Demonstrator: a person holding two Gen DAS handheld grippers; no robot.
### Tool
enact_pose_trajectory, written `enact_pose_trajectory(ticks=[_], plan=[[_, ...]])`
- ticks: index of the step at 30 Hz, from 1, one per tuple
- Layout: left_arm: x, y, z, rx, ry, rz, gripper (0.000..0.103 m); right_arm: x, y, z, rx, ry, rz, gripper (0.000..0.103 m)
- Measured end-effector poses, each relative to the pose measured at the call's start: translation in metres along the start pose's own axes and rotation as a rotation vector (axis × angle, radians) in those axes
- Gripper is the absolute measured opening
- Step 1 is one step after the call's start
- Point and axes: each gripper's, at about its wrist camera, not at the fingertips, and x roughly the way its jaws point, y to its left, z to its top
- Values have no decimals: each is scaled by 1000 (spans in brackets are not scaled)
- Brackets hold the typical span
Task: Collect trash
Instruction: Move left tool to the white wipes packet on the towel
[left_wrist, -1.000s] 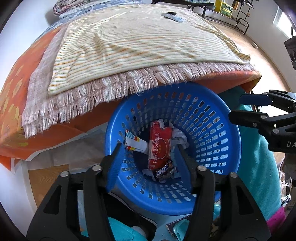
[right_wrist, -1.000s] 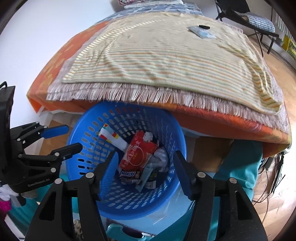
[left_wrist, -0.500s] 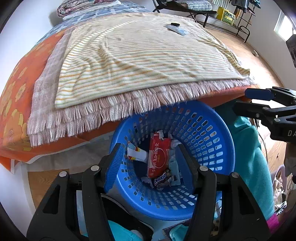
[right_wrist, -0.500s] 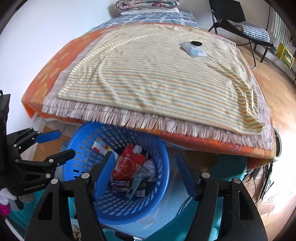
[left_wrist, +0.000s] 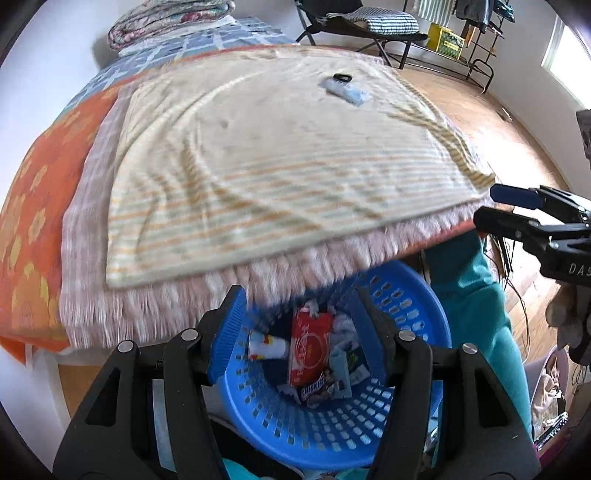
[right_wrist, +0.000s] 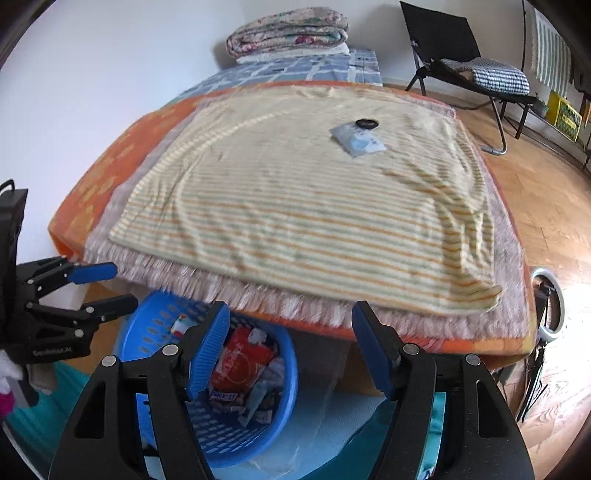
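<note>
White wall closes the left side of the room, and a bed (right_wrist: 295, 206) with an orange cover and a striped blanket (right_wrist: 306, 221) fills the middle; its fringed edge hangs over the blue basket (left_wrist: 332, 428) below. On the blanket a pale wrapper (right_wrist: 357, 141) lies flat beside a small black ring (right_wrist: 365, 123), well apart from both tools. Open wooden floor (right_wrist: 535, 192) is on the right, with a folding chair (right_wrist: 461, 66) far back.

Left tool (left_wrist: 299, 328) has its jaws apart with nothing between them, above the basket. Right tool (right_wrist: 291, 347) is also apart and empty, over the bed's edge.

Inside the basket lie a red packet (left_wrist: 308, 347), a Snickers wrapper (left_wrist: 314, 389) and other crumpled trash.
</note>
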Motion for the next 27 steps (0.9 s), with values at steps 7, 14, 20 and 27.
enact_pose_trajectory(ticks=[7,14,20,27], plan=[[11,-17,52,28,-24,-11,60,-1,-32,18,44,-8,5,68],[42,-31,111,-1,-25,-34,61,1,-70,35,134,-38,-21,68],[80,-40,163,-58,-15,-42,71,-5,-98,44,185,-94,-42,68],[123,-54,208,-130,6,-40,71,-2,-121,48,220,-111,-46,68]])
